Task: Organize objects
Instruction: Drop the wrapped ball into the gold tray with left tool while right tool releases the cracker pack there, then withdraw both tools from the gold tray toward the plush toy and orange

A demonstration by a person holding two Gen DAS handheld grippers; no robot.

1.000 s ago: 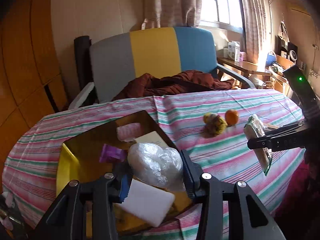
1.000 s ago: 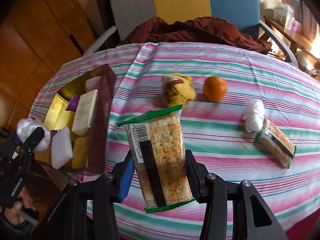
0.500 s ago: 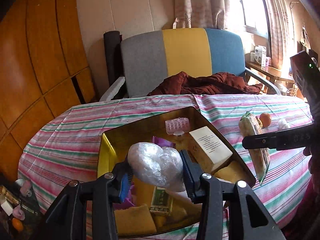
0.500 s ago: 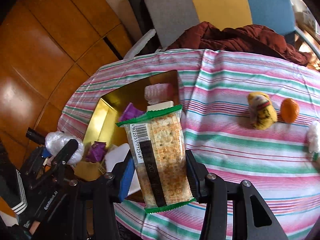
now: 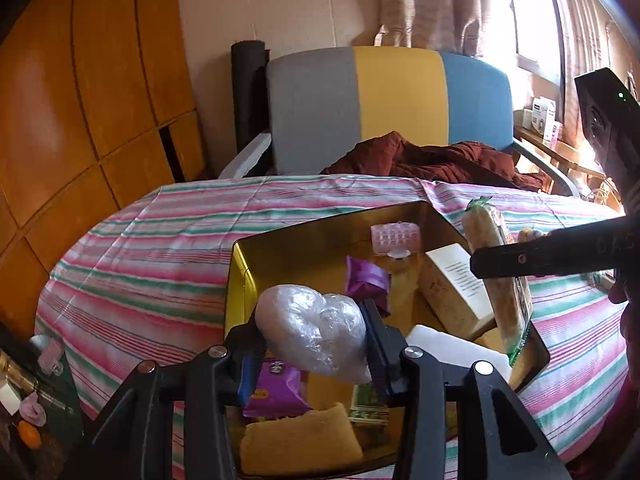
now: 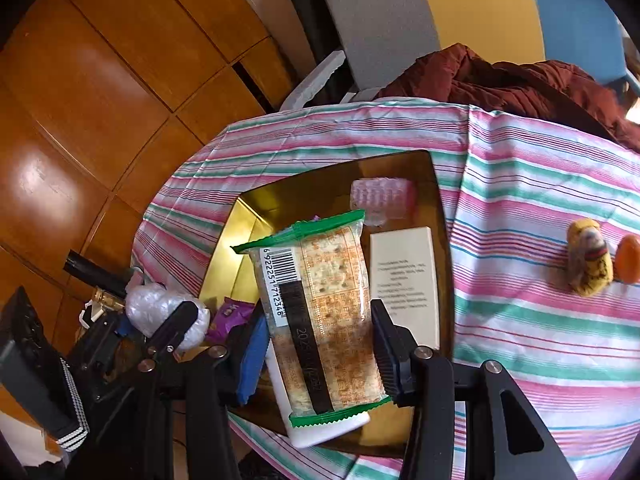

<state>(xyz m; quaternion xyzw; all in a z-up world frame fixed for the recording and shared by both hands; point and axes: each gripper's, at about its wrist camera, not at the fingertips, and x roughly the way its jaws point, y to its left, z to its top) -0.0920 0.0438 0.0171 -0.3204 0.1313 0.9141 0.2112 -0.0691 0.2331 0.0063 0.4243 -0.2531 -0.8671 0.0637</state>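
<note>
Striped cloth in pink, green and white covers the round table (image 5: 168, 240), with a three-coloured chair (image 5: 392, 100) behind it and wood panelling on the wall. Over the last second both grippers have swung from the open cloth to the gold tin (image 5: 240, 276), which now fills the middle of both views.

The left gripper (image 5: 314, 338) has its jaws closed about halfway on a crumpled clear plastic bag (image 5: 316, 332), held above the near end of the tin over a purple packet (image 5: 272, 388) and a yellow sponge (image 5: 300, 440). The right gripper (image 6: 318, 340) grips a green-edged cracker packet (image 6: 320, 312) by its long sides, upright, its lower end over the tin beside the cream box (image 6: 404, 276). 1 second ago that packet hung over bare cloth, well away from the tin.

A pink ridged roll (image 6: 382, 198) lies at the tin's far end. The yellow-brown object (image 6: 590, 268) and the orange (image 6: 628, 258) are still on the cloth, well apart from the tin.

Both carries look nearly done; what remains seems to be lowering and releasing each item into free space, then fetching the 2 pieces left outside.
</note>
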